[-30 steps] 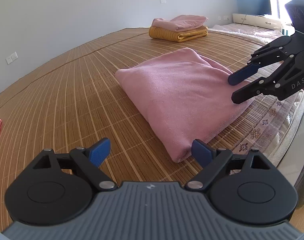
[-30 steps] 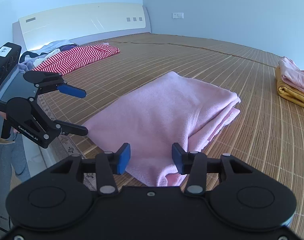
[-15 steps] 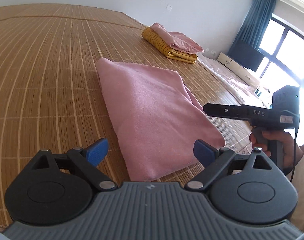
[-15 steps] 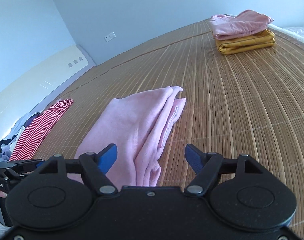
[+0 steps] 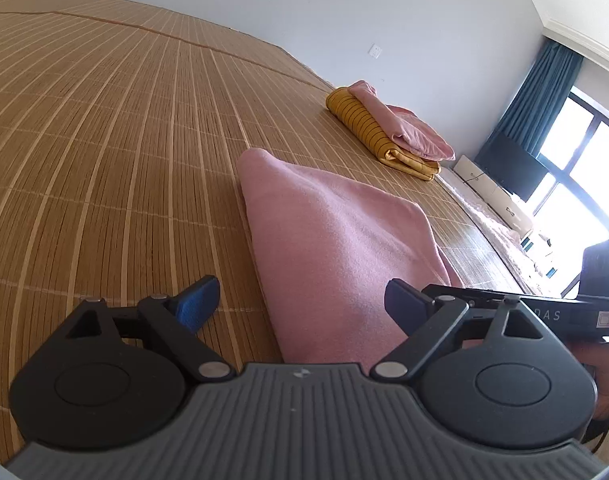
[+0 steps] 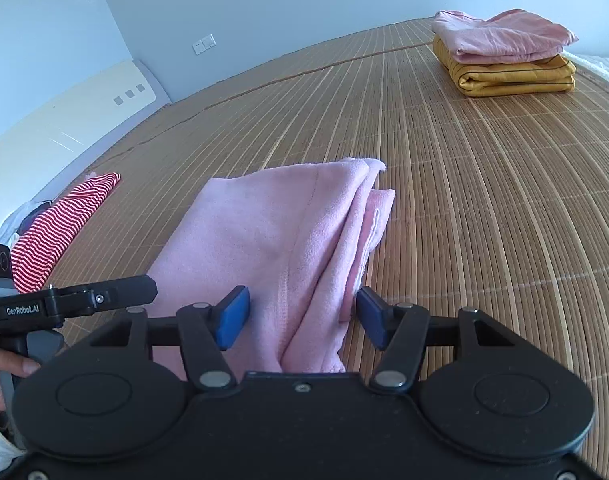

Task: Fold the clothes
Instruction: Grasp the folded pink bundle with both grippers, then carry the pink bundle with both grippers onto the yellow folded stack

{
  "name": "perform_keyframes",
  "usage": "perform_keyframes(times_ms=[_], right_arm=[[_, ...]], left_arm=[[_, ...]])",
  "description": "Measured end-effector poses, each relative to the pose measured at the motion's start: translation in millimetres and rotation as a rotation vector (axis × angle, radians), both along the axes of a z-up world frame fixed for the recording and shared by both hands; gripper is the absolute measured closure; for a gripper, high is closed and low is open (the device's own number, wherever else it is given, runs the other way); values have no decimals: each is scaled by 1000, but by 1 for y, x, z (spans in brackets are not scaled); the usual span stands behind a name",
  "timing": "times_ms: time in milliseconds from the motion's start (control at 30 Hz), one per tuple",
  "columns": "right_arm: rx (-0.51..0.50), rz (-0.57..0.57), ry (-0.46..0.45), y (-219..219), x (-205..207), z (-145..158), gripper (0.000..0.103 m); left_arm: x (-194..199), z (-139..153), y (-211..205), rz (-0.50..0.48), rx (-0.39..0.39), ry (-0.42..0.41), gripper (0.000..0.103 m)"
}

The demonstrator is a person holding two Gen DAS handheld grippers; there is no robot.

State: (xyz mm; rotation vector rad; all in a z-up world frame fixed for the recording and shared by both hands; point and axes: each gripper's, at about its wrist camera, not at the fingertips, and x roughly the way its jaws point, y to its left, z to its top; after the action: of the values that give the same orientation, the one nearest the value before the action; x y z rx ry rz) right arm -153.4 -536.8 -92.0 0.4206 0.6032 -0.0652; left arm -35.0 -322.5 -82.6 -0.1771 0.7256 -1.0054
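A folded pink garment (image 5: 336, 240) (image 6: 280, 240) lies on the bamboo mat (image 5: 104, 140). My left gripper (image 5: 304, 304) is open and low over the garment's near end, one blue pad on each side of the cloth. My right gripper (image 6: 302, 314) is open too, straddling the garment's layered near edge. Each gripper shows side-on in the other's view: the right one (image 5: 544, 314) at the garment's right, the left one (image 6: 76, 302) at its left.
A folded pink piece on a folded mustard piece forms a stack (image 5: 388, 136) (image 6: 504, 54) at the far side of the mat. A red-and-white striped garment (image 6: 60, 228) lies to the left near the headboard (image 6: 56, 120). A window and blue curtain (image 5: 536, 112) stand at the right.
Both grippers have swung round and come down close to the pink garment's near end. The right gripper's fingers opened wider and now sit on either side of the layered edge.
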Motion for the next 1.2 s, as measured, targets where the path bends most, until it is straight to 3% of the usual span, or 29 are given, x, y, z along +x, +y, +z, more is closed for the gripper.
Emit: perform_keyframes(times_ms=[167, 367, 567, 767, 1000, 1200], right_arm=[[-51, 9, 11, 8, 6, 1, 41], [-55, 28, 13, 8, 13, -1, 45], [49, 36, -28, -7, 12, -8, 58], [226, 23, -78, -26, 8, -20, 70], [392, 55, -172, -37, -2, -14, 78], [356, 19, -262, -53, -19, 24, 78]], left_arm=[[1, -4, -12, -18, 13, -43, 25], [-7, -4, -32, -38, 62, -104, 29], [1, -5, -33, -40, 47, -71, 43], [2, -7, -31, -20, 29, -32, 52], [0, 9, -24, -29, 7, 5, 62], [-5, 47, -37, -64, -31, -11, 63]])
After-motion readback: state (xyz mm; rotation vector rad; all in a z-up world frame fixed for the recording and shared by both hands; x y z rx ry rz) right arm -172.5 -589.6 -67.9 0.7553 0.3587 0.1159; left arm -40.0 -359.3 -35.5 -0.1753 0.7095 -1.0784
